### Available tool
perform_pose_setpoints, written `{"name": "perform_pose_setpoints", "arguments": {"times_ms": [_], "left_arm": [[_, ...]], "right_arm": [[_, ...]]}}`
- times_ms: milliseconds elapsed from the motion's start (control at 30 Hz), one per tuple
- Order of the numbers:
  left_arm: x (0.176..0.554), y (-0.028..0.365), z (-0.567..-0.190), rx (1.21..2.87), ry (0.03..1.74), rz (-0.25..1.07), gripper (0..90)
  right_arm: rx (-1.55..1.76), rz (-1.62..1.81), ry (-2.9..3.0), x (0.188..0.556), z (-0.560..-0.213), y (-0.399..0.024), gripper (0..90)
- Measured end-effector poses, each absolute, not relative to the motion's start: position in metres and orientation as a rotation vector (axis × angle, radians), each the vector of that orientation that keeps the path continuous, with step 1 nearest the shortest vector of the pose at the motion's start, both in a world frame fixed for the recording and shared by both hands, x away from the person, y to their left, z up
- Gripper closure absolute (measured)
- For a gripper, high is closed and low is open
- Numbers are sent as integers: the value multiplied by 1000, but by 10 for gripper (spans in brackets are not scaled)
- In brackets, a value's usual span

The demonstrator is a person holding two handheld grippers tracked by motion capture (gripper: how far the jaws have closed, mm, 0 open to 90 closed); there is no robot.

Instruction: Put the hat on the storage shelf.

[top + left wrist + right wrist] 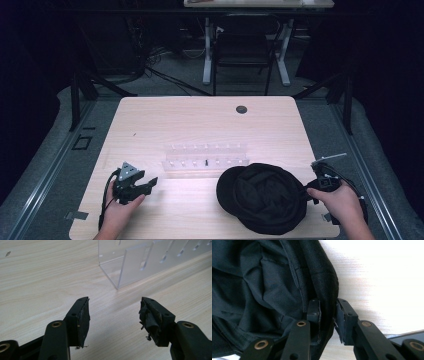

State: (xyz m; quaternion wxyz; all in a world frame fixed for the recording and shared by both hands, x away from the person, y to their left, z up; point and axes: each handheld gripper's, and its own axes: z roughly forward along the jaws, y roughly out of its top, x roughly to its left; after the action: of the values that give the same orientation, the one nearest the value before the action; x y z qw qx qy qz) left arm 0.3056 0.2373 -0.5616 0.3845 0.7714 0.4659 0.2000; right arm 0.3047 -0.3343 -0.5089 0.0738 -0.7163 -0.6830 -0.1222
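A black hat (pixel 262 197) lies upside down on the near right part of a pale wooden table (pixel 200 125), its dark lining facing up. The right gripper (pixel 306 192), held in the person's right hand (pixel 342 202) at the table's right edge, pinches the hat's rim: in the right gripper view the hat (pixel 262 285) has its thick brim edge clamped between the two black jaws, one inside the crown and one outside. A clear plastic rack (pixel 206 159) with a row of slots stands just behind the hat, near the table's middle. On the near left, well apart from the hat, the left gripper (pixel 147 185) rests in the person's left hand (pixel 120 205), jaws spread wide with nothing between them, pointing toward the rack's corner (pixel 117 275).
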Motion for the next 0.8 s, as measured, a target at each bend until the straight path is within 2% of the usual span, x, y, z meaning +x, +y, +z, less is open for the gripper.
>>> {"name": "perform_pose_setpoints", "arguments": {"times_ms": [633,800], "left_arm": [[305,236,-563,1966,1186,507,413],[306,236,-563,1966,1188,509,413]], "right_arm": [[-2133,-367,-1993,308,-522,-335,799],[-2102,-394,-1997,307,-521,-338,847]]}}
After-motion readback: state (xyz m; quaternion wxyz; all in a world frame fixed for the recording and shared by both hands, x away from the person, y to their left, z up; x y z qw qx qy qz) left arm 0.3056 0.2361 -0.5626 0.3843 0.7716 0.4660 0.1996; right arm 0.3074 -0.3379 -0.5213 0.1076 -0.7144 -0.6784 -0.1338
